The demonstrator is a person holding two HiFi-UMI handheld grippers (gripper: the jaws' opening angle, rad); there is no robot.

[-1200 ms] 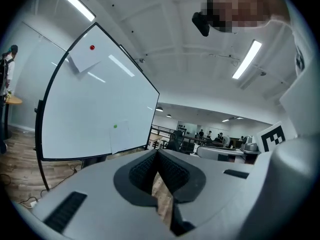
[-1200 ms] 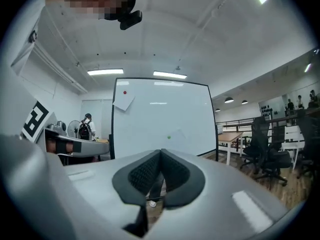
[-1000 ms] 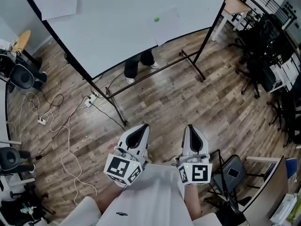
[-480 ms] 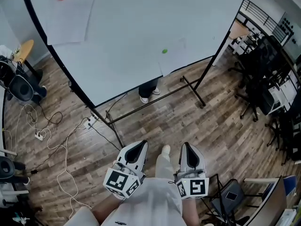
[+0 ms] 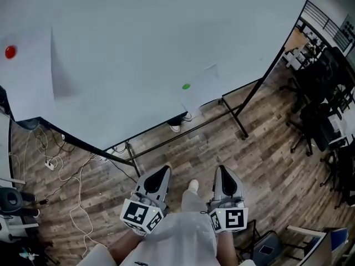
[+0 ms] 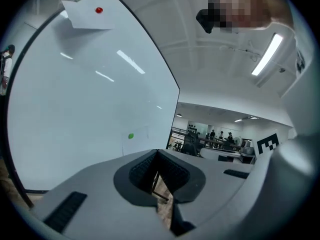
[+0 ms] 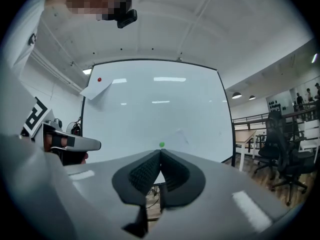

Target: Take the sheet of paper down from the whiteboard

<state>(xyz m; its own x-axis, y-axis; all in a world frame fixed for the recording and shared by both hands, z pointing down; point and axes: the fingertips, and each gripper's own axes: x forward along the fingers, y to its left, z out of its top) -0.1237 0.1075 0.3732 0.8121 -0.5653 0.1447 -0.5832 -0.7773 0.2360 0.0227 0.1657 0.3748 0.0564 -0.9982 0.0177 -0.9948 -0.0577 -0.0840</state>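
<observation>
— Whiteboard (image 5: 138, 49) had drawn closer. Where was the sheet (image 5: 204, 88)?
— Low on the whiteboard's right, under a green magnet (image 5: 186, 86), ahead of the closed, empty left gripper (image 5: 160, 172) and right gripper (image 5: 223, 172), the right one nearer

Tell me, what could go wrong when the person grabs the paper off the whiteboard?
1. Two sheets hang on the whiteboard: the green-magnet sheet and the red-magnet sheet. The wrong one might get picked.
2. Pulling paper from under the green magnet could tear it or knock the magnet off.
3. Cables and the stand leg lie on the floor ahead, so feet could trip.
The left tongs and right tongs are shut and must open first.
</observation>
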